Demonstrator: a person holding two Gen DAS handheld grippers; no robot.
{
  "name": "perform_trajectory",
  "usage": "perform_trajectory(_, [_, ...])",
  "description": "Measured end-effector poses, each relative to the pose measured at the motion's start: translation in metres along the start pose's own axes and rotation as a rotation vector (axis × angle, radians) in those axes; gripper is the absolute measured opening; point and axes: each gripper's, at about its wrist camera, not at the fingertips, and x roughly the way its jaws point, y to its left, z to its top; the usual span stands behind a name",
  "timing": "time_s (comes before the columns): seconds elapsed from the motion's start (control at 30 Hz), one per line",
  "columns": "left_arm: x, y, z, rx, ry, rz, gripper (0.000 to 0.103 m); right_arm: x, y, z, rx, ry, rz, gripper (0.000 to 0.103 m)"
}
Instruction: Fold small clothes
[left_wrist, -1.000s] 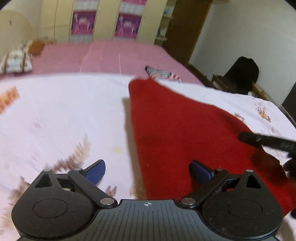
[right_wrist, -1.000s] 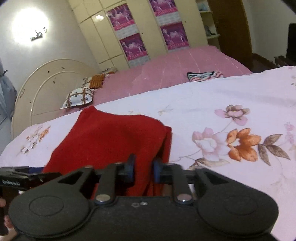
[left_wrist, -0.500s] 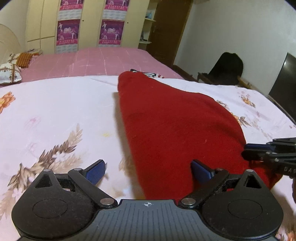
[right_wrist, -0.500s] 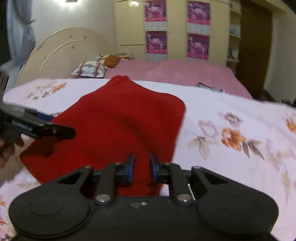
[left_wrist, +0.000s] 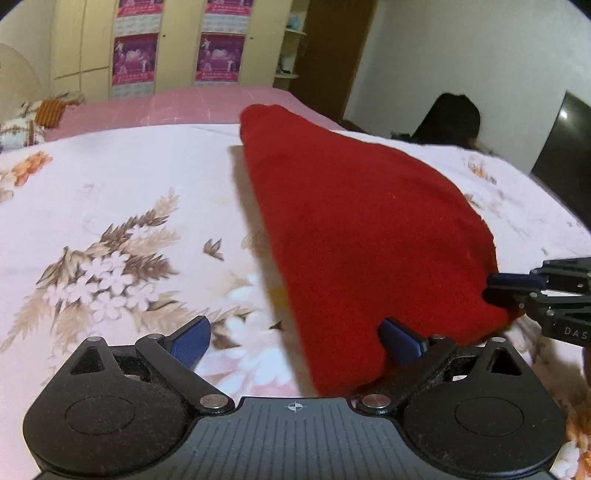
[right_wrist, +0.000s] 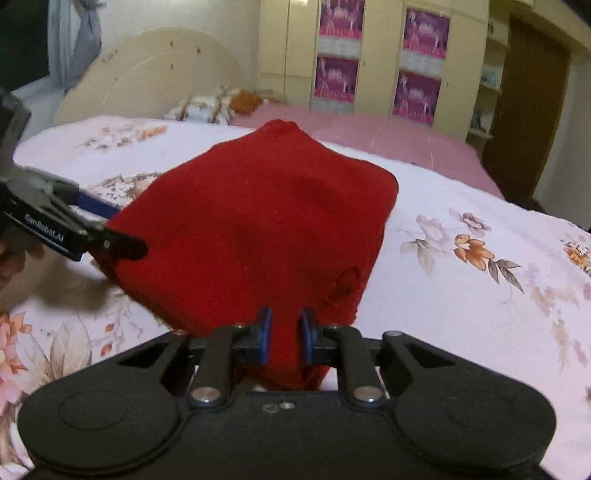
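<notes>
At the far left of the right wrist view, a cream arched headboard rises behind patterned pillows and an orange cushion. The left gripper reaches in from the left edge of that view, its black finger lying over the near left corner of the red cloth; part of a hand shows behind it. In the left wrist view that same gripper stands wide open, with one blue pad over the bare floral bedsheet and the other against the cloth's near edge, so nothing is pinched.

The red cloth, a small knit garment, lies in the middle of the floral sheet, lifted at its near corners and peaked at its far end. The right gripper is narrow, its blue pads pressed on a bunched fold of the cloth's near right corner. Seen from the left wrist camera, this gripper comes in from the right edge, gripping the cloth.

Beyond the floral sheet runs a pink bedspread, then a cream wardrobe with purple poster panels. Further right stand open shelves and a dark wooden door. In the left wrist view, a dark chair draped in black and a dark screen stand past the bed's right edge.
</notes>
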Motion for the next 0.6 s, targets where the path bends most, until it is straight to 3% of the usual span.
perform_trajectory(0.1, [-0.011, 0.009, 0.013, -0.033, -0.037, -0.020, 0.098, -0.006, -0.003, 0.010, 0.007, -0.015, 0.015, 0.022])
perform_trajectory(0.2, [-0.006, 0.013, 0.046, -0.035, -0.129, -0.019, 0.098, -0.014, -0.018, 0.029, 0.078, -0.121, -0.012, 0.024])
perform_trajectory(0.33, [0.029, 0.007, 0.094, -0.039, -0.166, 0.052, 0.098, 0.025, -0.049, 0.073, 0.186, -0.180, -0.052, 0.023])
perform_trajectory(0.4, [0.051, 0.006, 0.108, -0.069, -0.147, 0.046, 0.098, 0.047, -0.053, 0.087, 0.176, -0.183, -0.076, 0.024])
perform_trajectory(0.5, [0.088, 0.011, 0.109, -0.071, -0.043, 0.100, 0.098, 0.085, -0.057, 0.095, 0.158, -0.099, -0.076, 0.018])
perform_trajectory(0.53, [0.095, 0.019, 0.105, -0.102, -0.033, 0.079, 0.098, 0.102, -0.058, 0.090, 0.128, -0.022, -0.098, 0.018])
perform_trajectory(0.6, [0.097, 0.031, 0.101, -0.171, -0.028, 0.041, 0.101, 0.106, -0.063, 0.081, 0.133, -0.038, -0.089, 0.020])
